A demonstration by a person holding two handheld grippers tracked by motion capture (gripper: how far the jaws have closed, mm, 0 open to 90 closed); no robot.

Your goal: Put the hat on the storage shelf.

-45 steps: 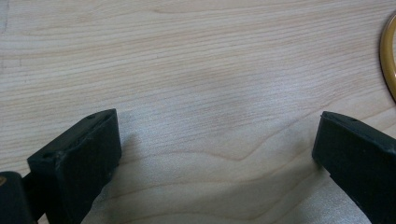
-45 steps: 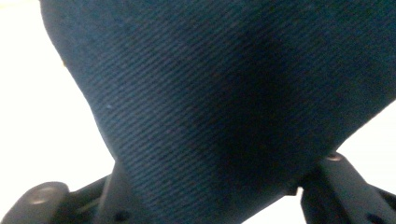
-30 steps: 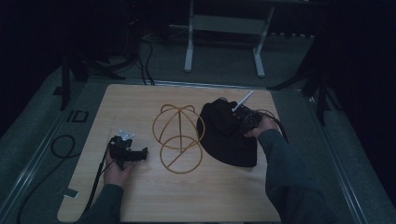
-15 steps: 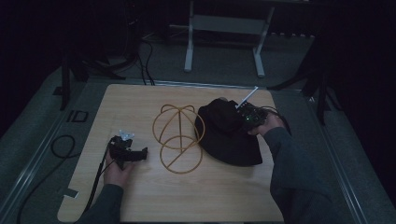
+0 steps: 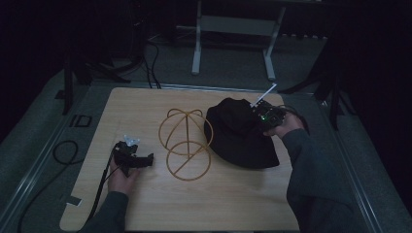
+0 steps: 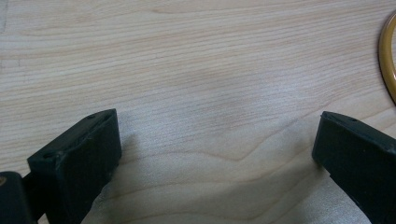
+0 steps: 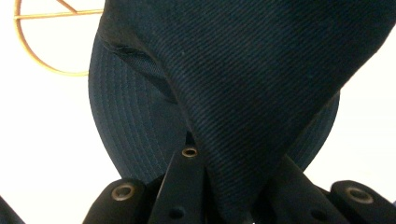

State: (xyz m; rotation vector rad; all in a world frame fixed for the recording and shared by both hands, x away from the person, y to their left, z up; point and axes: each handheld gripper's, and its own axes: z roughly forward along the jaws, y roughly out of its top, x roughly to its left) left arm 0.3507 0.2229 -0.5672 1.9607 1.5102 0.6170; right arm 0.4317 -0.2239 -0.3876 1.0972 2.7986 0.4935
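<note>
A black brimmed hat lies on the wooden table, right of a gold wire hat stand. My right gripper sits at the hat's right side, shut on the hat's cloth; in the right gripper view the dark fabric is pinched up between the jaws, with the brim below it and the wire stand at upper left. My left gripper rests on the table left of the stand, open, with bare wood between its fingers and the stand's ring at the right edge.
A cable trails off the table's left side onto the grey floor. A metal stand frame is behind the table. A dark rectangle marks the table's left edge.
The right hand and its gripper have shifted a little to the right over the hat's right side, and the cloth rises with it. The left gripper has stayed put.
</note>
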